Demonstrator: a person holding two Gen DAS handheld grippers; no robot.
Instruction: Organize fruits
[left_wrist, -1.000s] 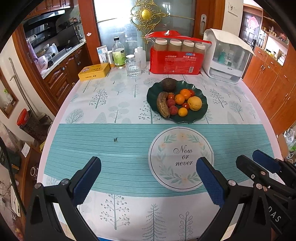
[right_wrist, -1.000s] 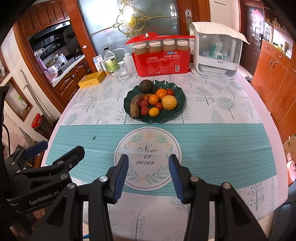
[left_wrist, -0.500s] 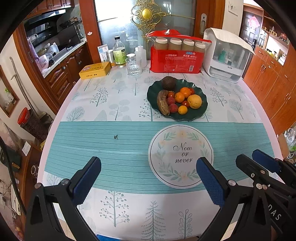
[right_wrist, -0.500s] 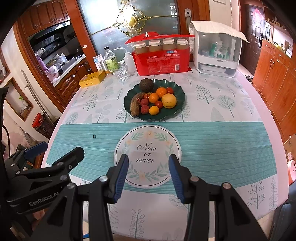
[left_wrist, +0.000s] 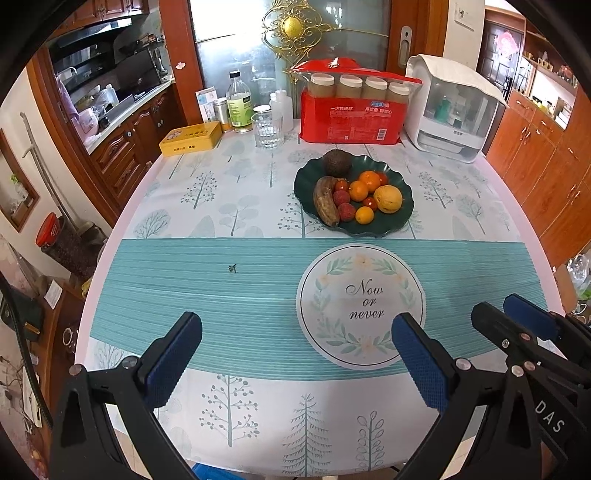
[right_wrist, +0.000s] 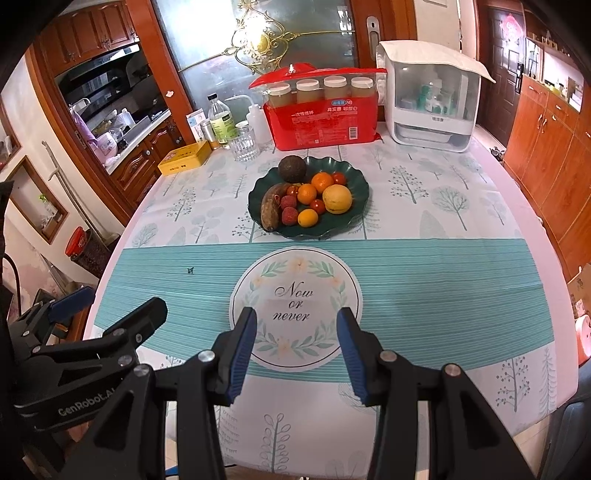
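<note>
I hold my left gripper (left_wrist: 295, 354) spread wide and my right gripper (right_wrist: 297, 345) partly spread, both empty, near the green fruit plate (right_wrist: 354, 218).

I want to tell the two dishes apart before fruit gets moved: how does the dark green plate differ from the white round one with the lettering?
The dark green scalloped plate is piled with fruit; the white round plate lettered "Now or never" holds nothing. The green one has a wavy rim and sits farther from the grippers; the white one has a smooth rim and lies on the teal stripe. Both rest flat on the tablecloth.
</note>
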